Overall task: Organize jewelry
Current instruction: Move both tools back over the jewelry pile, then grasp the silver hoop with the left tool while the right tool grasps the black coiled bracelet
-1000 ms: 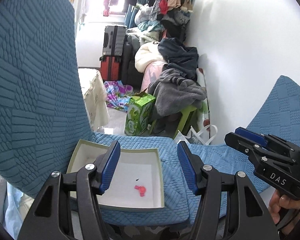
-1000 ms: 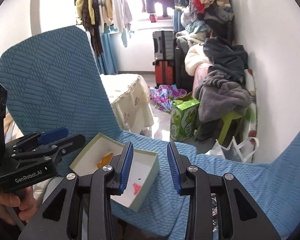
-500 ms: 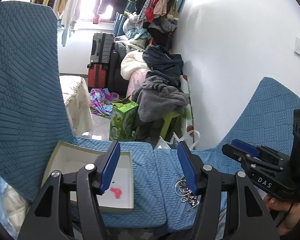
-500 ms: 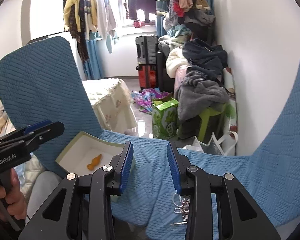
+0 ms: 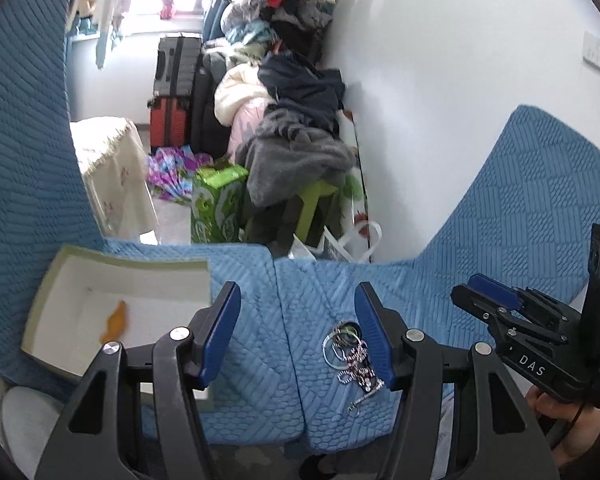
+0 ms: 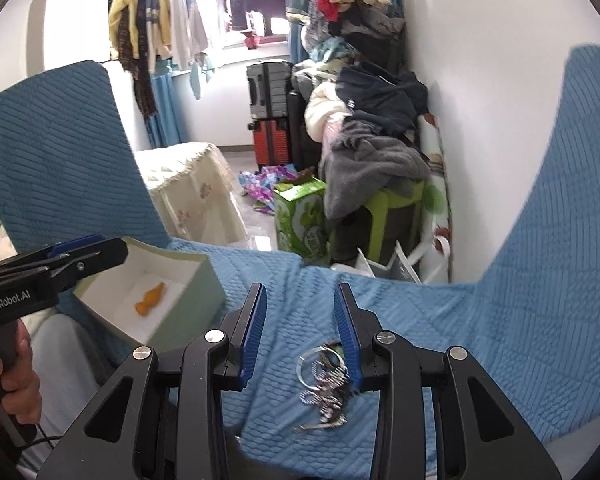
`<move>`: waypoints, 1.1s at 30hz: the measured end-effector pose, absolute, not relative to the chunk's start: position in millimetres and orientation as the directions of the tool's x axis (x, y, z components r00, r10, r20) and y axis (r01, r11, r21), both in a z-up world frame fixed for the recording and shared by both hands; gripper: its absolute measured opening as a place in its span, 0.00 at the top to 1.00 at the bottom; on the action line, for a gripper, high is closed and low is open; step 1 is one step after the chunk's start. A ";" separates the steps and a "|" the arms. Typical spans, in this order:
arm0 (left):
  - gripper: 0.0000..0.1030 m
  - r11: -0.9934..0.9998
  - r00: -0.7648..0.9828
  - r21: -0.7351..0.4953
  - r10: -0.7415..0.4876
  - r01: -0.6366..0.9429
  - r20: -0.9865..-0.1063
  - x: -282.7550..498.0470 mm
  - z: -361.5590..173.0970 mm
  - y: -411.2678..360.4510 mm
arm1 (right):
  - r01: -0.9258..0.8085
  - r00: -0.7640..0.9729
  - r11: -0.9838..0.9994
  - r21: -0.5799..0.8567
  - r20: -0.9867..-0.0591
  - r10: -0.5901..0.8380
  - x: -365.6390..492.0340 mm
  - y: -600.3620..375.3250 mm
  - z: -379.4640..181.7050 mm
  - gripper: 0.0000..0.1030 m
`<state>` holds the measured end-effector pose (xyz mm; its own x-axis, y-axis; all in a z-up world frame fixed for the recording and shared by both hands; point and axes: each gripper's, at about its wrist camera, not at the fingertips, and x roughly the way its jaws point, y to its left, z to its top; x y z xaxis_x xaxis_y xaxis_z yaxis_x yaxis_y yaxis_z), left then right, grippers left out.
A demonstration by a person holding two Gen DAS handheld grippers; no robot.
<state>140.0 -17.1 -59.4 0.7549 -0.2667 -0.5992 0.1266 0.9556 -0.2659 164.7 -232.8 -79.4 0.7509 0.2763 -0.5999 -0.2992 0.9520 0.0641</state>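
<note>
We hold our left gripper (image 5: 296,332) and right gripper (image 6: 300,320) parted and empty above the blue quilted cushion (image 5: 252,280). The tangle of rings and chains (image 6: 324,384) lies near its front edge, just inside each gripper's right finger. Farther left, the open box (image 5: 100,296) holds an orange piece (image 5: 114,322).

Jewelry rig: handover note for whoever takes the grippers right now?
Left gripper: open, empty, held over the blue quilted cushion between box and jewelry.
Right gripper: open, empty, above the jewelry pile, which sits by its right finger.
Box: open, on the cushion's left; an orange piece lies inside.
Pile: tangled silver rings and chains, loose on the cushion, right of the seam.
Done: orange piece boxed.
Left: grasp the pile and move it into the box; probably the right gripper is best placed.
</note>
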 end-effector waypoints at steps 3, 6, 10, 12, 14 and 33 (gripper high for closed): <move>0.42 0.951 0.732 -0.281 -0.284 0.131 -0.619 143.3 -74.6 -26.6 | -0.268 0.749 0.961 0.068 -0.612 0.253 163.7 -249.6 -94.9 0.69; 0.42 0.953 0.709 -0.270 -0.287 0.141 -0.644 144.4 -88.1 -39.6 | -0.228 0.749 0.971 0.076 -0.623 0.225 159.0 -266.4 -108.4 0.69; 0.42 0.948 0.686 -0.277 -0.306 0.156 -0.661 146.9 -100.5 -49.1 | -0.173 0.752 0.981 0.083 -0.632 0.186 150.5 -288.1 -122.8 0.69; 0.42 0.945 0.668 -0.283 -0.318 0.164 -0.673 150.9 -108.4 -54.7 | -0.155 0.748 0.984 0.091 -0.640 0.177 148.6 -295.2 -131.0 0.69; 0.42 0.942 0.653 -0.287 -0.328 0.174 -0.683 155.0 -117.0 -58.8 | -0.136 0.748 0.985 0.103 -0.641 0.170 148.8 -300.6 -138.7 0.69; 0.65 0.939 0.456 -0.300 -0.344 0.169 -0.821 222.4 -234.7 -111.6 | -0.134 0.530 0.945 0.299 -0.784 0.323 232.9 -312.5 -244.1 0.74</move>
